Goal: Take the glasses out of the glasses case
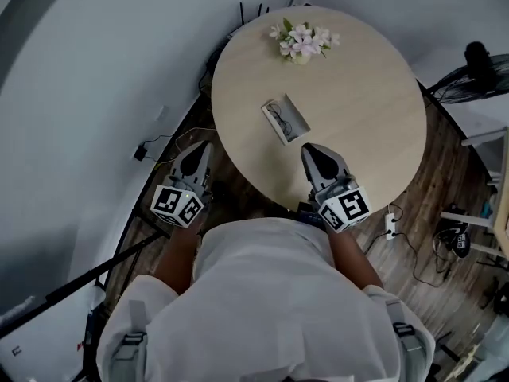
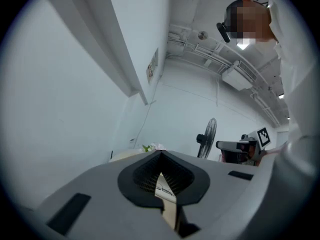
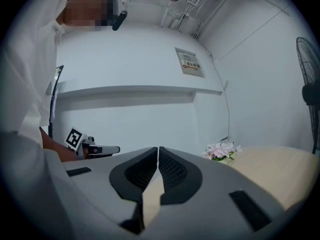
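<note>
An open glasses case (image 1: 285, 119) lies on the round pale wooden table (image 1: 374, 126), with dark glasses (image 1: 279, 118) inside it. My right gripper (image 1: 312, 150) hovers over the table's near edge, just short of the case, its jaws closed together with nothing between them. My left gripper (image 1: 200, 149) hangs off the table's left side, above the floor, also shut and empty. In the left gripper view the jaws (image 2: 161, 156) meet at the tips; in the right gripper view the jaws (image 3: 158, 150) touch along their length. The case is hidden in both gripper views.
A small bunch of pink and white flowers (image 1: 304, 41) stands at the table's far side, also seen as flowers (image 3: 222, 149) in the right gripper view. A standing fan (image 1: 477, 74) is at the right, cables and a power strip (image 1: 390, 224) lie on the floor.
</note>
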